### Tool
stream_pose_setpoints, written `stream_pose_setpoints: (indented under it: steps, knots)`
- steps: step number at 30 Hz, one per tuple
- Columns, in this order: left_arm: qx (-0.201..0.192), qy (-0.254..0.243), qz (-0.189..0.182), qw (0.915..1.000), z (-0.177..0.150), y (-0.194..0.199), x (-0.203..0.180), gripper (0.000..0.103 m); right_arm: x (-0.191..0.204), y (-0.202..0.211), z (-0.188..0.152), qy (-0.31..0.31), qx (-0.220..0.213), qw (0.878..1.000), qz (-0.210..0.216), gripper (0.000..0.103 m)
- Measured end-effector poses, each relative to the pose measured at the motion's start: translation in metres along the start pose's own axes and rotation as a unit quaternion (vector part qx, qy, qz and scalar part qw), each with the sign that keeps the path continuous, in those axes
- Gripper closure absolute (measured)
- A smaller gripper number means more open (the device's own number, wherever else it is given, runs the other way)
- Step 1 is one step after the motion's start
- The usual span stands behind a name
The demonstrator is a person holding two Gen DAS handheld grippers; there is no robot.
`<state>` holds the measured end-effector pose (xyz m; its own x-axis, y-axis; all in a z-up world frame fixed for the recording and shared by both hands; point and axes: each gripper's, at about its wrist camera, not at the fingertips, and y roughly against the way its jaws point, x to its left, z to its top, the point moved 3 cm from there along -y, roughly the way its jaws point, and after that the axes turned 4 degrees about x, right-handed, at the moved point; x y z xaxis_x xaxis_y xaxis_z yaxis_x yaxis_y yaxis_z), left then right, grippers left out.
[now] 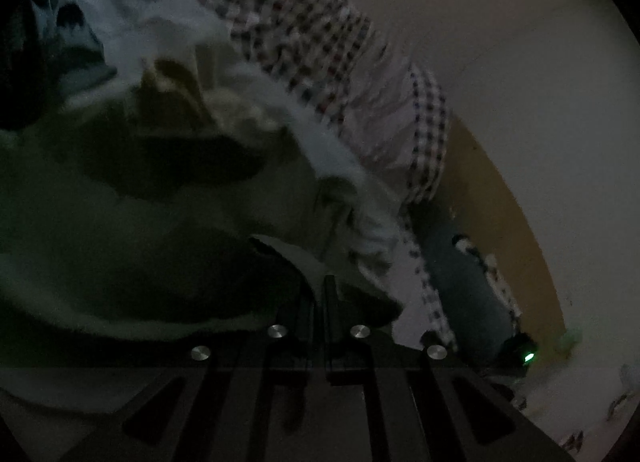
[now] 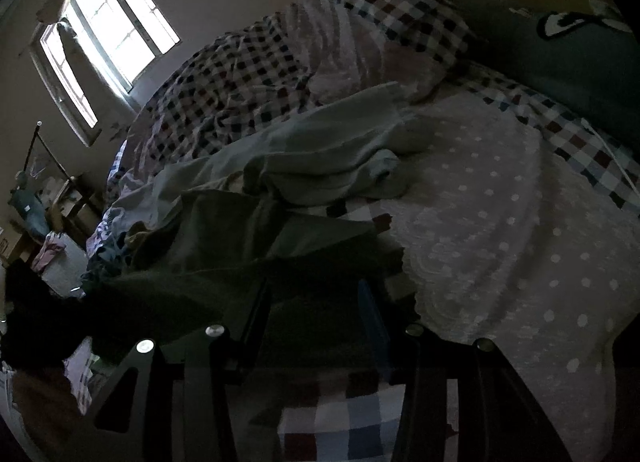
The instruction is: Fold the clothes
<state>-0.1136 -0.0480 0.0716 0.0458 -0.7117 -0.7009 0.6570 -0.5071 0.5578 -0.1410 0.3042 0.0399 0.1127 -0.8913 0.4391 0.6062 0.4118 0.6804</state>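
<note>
The left claw [image 1: 318, 294] is pressed together on a fold of the dark green garment [image 1: 120, 246], lifted over the checked bed cover [image 1: 304, 22]. The right claw [image 2: 316, 302] stands half spread astride the same cloth on the bed; whether it grips is unclear.

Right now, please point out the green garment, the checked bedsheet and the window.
green garment [image 2: 320, 150]: right wrist view, its pale upper folds.
checked bedsheet [image 2: 224, 90]: right wrist view, its rumpled middle.
window [image 2: 116, 26]: right wrist view, bright pane.

Pale green garment [image 2: 320, 150], checked bedsheet [image 2: 240, 90], white-dotted pink cover [image 2: 520, 222]
</note>
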Motion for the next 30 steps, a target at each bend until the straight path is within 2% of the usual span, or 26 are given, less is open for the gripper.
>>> stream_pose_setpoints:
  steps: [4,7,12,15,19,26,30]
  knots:
    - [-0.039,-0.004,-0.001,0.9992,0.022,0.031,-0.002,0.102,0.003,-0.014,-0.005,0.014,0.039,0.999,-0.003,0.05]
    - [-0.047,-0.008,0.019,0.9987,0.031,0.042,0.002,0.102,0.016,-0.023,-0.012,0.06,0.058,0.996,-0.015,0.05]
    - [-0.068,0.003,0.028,0.9973,0.041,0.065,0.011,0.102,0.032,-0.033,-0.025,0.117,0.083,0.989,-0.026,0.05]
    - [-0.079,0.011,0.027,0.9964,0.049,0.084,0.018,0.102,0.033,-0.041,-0.032,0.126,0.101,0.987,-0.022,0.049]
    - [-0.087,0.014,0.046,0.995,0.058,0.101,0.028,0.102,0.034,-0.055,-0.041,0.146,0.122,0.981,-0.043,0.049]
    - [-0.099,0.035,0.056,0.9928,0.061,0.125,0.051,0.102,0.048,-0.069,-0.05,0.189,0.122,0.972,-0.064,0.049]
    - [-0.098,0.046,0.061,0.9923,0.061,0.135,0.061,0.102,0.054,-0.074,-0.052,0.192,0.124,0.972,-0.059,0.049]
